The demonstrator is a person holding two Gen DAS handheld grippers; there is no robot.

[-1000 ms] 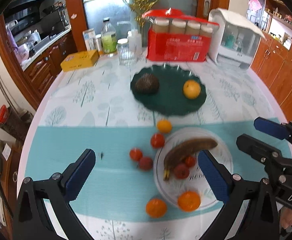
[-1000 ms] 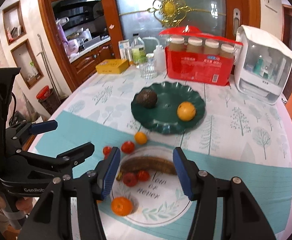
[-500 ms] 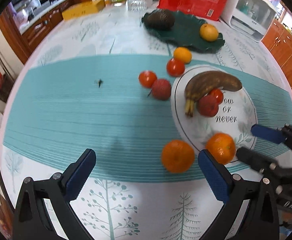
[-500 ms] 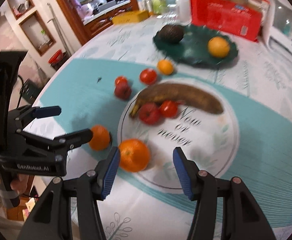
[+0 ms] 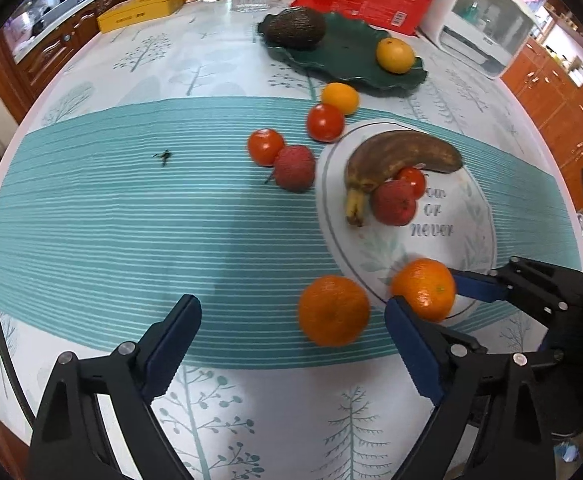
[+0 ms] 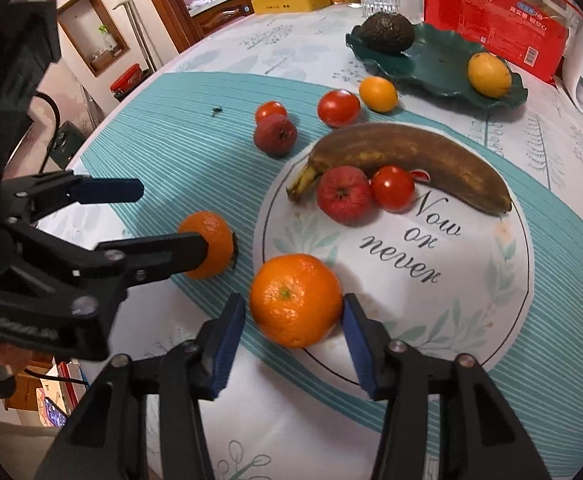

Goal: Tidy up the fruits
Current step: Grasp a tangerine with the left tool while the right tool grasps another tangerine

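Two oranges lie near the front of the table. One orange (image 5: 333, 310) rests on the teal runner between the pads of my left gripper (image 5: 291, 344), nearer the right pad; the jaws are closing and no pad presses on it. The other orange (image 6: 295, 300) sits on the rim of the white plate (image 6: 471, 300), between the pads of my right gripper (image 6: 293, 340). Those jaws are closing too, with a small gap at the left pad. A brown banana (image 6: 407, 156), a red fruit (image 6: 343, 196) and a tomato (image 6: 391, 188) lie on that plate.
A dark green plate (image 5: 351, 60) further back holds an avocado (image 5: 295, 28) and a yellow-orange fruit (image 5: 394, 55). Two tomatoes (image 5: 265, 147), a red fruit (image 5: 294, 168) and a small orange fruit (image 5: 340, 98) lie loose on the runner. A red box, bottles and a white appliance stand at the back.
Both grippers have come down close to the table and tilted downward. Each now has an orange between its fingers, and both pairs of jaws have narrowed.
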